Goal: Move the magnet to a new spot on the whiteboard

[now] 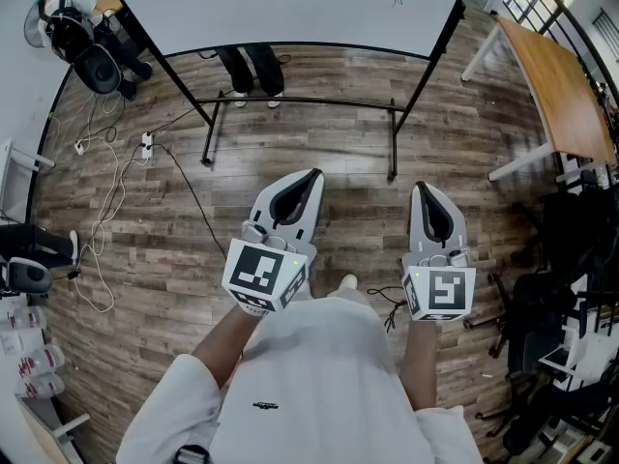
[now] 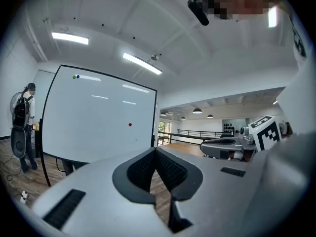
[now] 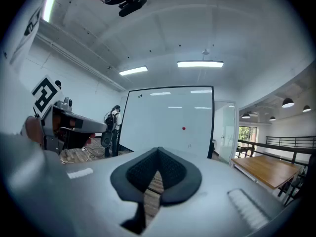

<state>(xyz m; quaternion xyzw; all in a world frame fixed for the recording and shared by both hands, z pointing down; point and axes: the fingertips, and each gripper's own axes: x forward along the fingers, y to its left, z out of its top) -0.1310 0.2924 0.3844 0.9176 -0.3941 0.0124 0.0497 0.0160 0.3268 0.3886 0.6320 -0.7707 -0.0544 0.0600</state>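
The whiteboard (image 1: 290, 8) stands on a black frame ahead of me, some way off. A small red magnet (image 2: 130, 124) sticks to its right half, also seen as the magnet (image 3: 183, 128) in the right gripper view. Two more small dots (image 2: 75, 76) sit at its top left corner. My left gripper (image 1: 311, 174) and right gripper (image 1: 426, 189) are held side by side in front of my body, pointing at the board and well short of it. Both have their jaws shut with nothing between them, as the left gripper (image 2: 156, 149) and right gripper (image 3: 158, 149) show close up.
A person with a backpack (image 1: 68, 17) stands by the board's left end. Someone's legs (image 1: 253, 71) show behind the board. Cables (image 1: 106, 191) trail over the wooden floor at left. A wooden table (image 1: 561, 85) and dark chairs and gear (image 1: 571, 307) fill the right side.
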